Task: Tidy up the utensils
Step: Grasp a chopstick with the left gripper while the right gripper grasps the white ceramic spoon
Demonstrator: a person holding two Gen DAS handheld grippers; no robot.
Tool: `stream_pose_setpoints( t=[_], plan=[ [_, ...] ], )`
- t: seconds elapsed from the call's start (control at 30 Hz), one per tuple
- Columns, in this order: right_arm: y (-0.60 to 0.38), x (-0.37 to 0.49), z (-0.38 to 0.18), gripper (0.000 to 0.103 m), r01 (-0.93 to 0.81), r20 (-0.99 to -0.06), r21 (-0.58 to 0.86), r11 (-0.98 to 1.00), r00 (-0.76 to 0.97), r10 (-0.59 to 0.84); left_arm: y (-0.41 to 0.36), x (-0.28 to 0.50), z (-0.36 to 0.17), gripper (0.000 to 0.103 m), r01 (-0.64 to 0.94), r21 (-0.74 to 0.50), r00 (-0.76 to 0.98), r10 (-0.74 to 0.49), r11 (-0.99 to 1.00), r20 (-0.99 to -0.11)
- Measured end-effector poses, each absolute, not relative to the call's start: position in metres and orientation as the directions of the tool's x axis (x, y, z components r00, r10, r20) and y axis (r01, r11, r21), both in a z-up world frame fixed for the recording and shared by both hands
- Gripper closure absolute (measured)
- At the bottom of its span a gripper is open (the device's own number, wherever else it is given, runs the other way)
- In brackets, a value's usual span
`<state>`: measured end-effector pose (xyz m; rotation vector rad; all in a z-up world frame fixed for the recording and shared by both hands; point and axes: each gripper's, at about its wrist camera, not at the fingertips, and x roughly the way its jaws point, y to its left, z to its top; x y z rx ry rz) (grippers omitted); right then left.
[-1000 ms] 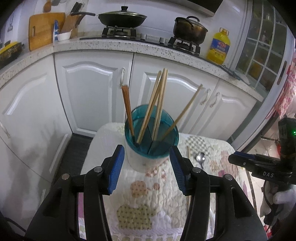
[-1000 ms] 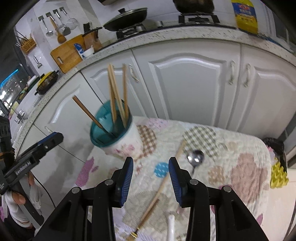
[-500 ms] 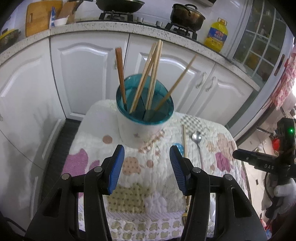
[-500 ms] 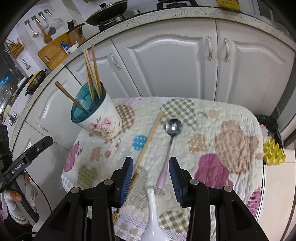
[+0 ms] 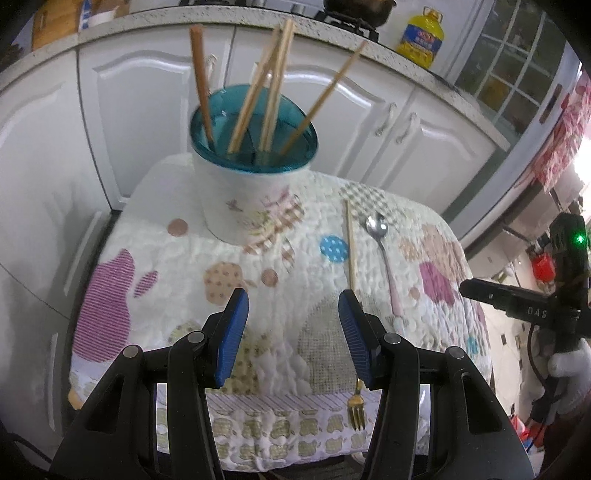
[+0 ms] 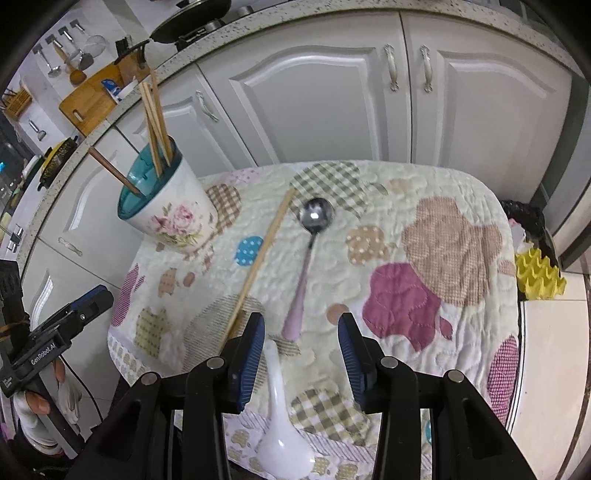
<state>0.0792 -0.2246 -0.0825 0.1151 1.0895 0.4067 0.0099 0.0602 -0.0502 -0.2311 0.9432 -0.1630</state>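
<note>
A white floral utensil holder (image 5: 255, 206) with a teal inside stands at the table's far left and holds several chopsticks (image 5: 275, 88). Right of it a long wooden-handled fork (image 5: 350, 243) with gold tines lies beside a metal spoon (image 6: 308, 254) with a pink handle. A white ceramic soup spoon (image 6: 279, 424) lies at the near edge. My left gripper (image 5: 293, 306) hangs open over bare cloth in front of the holder. My right gripper (image 6: 301, 325) is open above the pink handle's end, with the white spoon's handle under its left finger.
A quilted patchwork cloth (image 6: 436, 258) covers the small table. White cabinet doors (image 6: 317, 92) and a speckled counter stand close behind it. A yellow oil bottle (image 5: 421, 35) sits on the counter, and a yellow egg tray (image 6: 537, 273) lies on the floor at right.
Both grippers have sunk toward the table and tipped further down. The holder has slid up and away in both views, and the white soup spoon has come into the right wrist view.
</note>
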Motion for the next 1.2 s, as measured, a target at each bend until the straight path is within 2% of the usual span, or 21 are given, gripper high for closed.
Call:
stream_pose_setpoints(
  t=[0.57,0.87,0.93,1.2],
  plan=[
    [-0.228,0.102,-0.119,0.063,-0.215,-0.855,0.321,0.922,0.354,0.38,0.039,0.023,-0.082,0.053,0.087,-0.299,0.479,-0.303,0.95,-0.824],
    [-0.196,0.106,-0.133,0.063,-0.322,-0.868,0.324,0.89,0.272,0.415,0.027,0.027,-0.098,0.053,0.159,-0.297,0.409,-0.337,0.941,-0.848],
    [-0.189,0.095,-0.135,0.069,-0.362,-0.879,0.306,0.881,0.248,0.408,0.024,0.028,-0.101,0.053,0.174,-0.288,0.402,-0.335,0.942,-0.852],
    [-0.183,0.067,-0.157,0.08,-0.391,-0.902,0.285,0.875,0.199,0.383,0.005,0.037,-0.113,0.053,0.206,-0.252,0.368,-0.314,0.945,-0.876]
  ],
)
